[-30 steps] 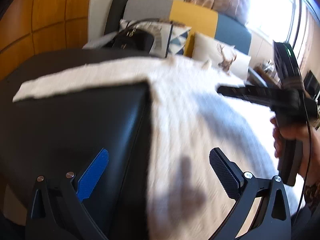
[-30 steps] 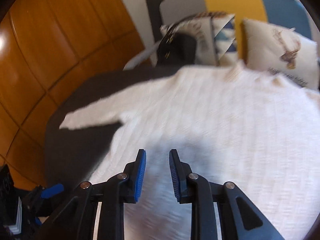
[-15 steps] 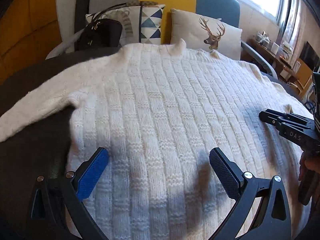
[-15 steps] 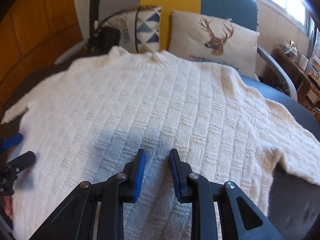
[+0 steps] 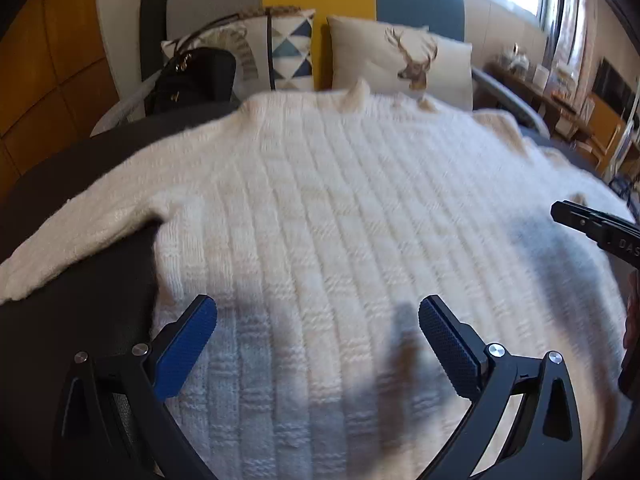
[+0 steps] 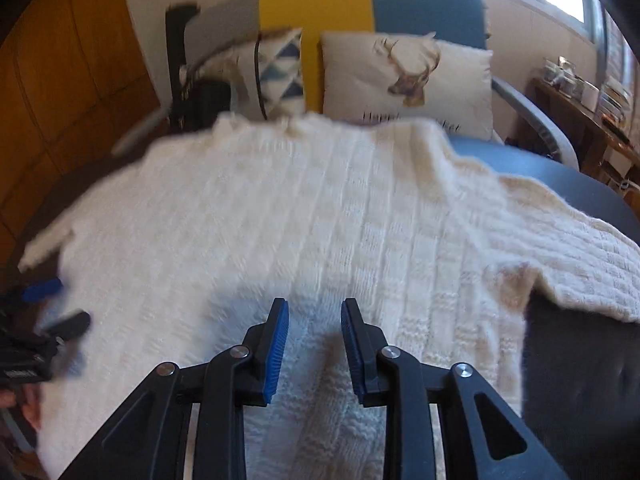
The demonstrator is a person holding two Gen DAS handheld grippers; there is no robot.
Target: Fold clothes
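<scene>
Left wrist view: the left claw (image 5: 318, 330) hangs with its jaws spread wide, released, its textured blue pads (image 5: 186, 346) over the near hem of the sweater (image 5: 340, 220). That sweater is a cream, chunky knit with raised vertical ribs and basket-weave blocks, lying flat and spread across the dark tabletop (image 5: 80, 312). One fuzzy sleeve stretches out from the sweater's left shoulder over the bare dark surface. At the sweater's right edge the black tip of the right claw (image 5: 592, 228) pokes in, low over the knit. From the right wrist, that right claw (image 6: 314, 344) shows flat blue ribbed pads (image 6: 276, 350) with a narrow gap, nothing between them, above the sweater's lower middle. Beyond the sweater's collar sit a deer-print cushion (image 6: 408, 80), a triangle-patterned cushion (image 5: 290, 54) and a black handbag (image 5: 192, 78) on a grey, yellow and blue sofa (image 6: 360, 4).
</scene>
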